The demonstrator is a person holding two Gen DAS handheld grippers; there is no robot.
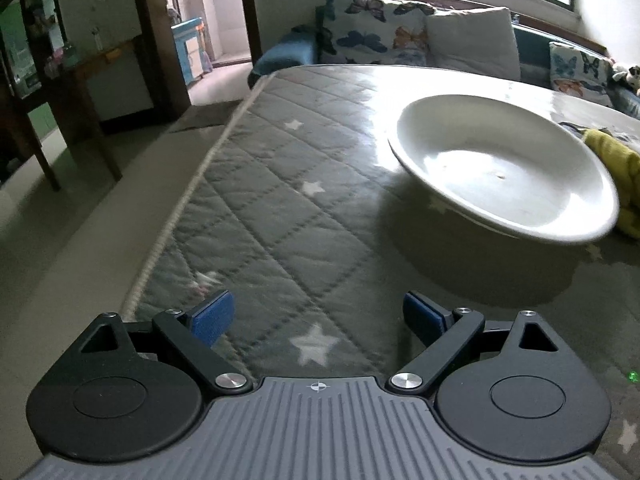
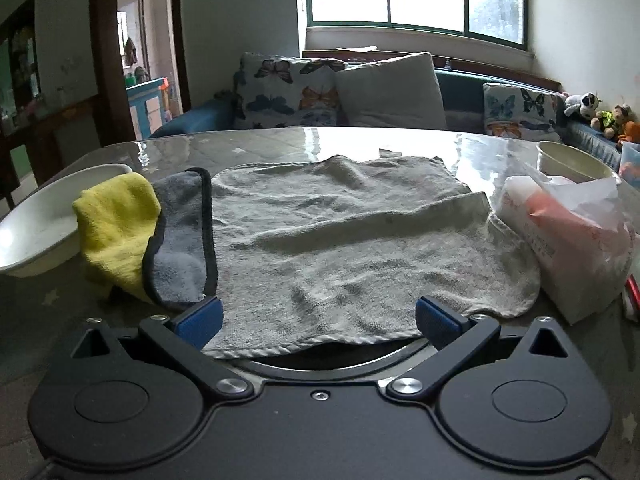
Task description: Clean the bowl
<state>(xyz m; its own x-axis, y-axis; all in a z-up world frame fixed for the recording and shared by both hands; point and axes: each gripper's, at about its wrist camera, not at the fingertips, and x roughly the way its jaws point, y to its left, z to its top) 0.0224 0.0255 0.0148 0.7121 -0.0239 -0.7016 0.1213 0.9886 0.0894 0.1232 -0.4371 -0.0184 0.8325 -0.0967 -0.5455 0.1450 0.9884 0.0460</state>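
A shallow white bowl (image 1: pixel 504 168) sits on the quilted grey table cover, ahead and to the right of my left gripper (image 1: pixel 318 316), which is open with nothing between its blue pads. The same bowl (image 2: pixel 44 216) shows at the left edge of the right wrist view. Beside it lies a yellow cloth (image 2: pixel 116 228) with a grey, black-edged cloth (image 2: pixel 184 240) against it; the yellow cloth (image 1: pixel 620 176) also peeks in behind the bowl. My right gripper (image 2: pixel 318 316) is open, its pads either side of the near edge of a spread grey towel (image 2: pixel 352 248).
A pack of tissues (image 2: pixel 572 240) in plastic lies right of the towel, with a second bowl (image 2: pixel 572 160) behind it. The table's left edge (image 1: pixel 180 208) drops to the floor. A sofa with butterfly cushions (image 2: pixel 288 92) stands beyond the table under a window.
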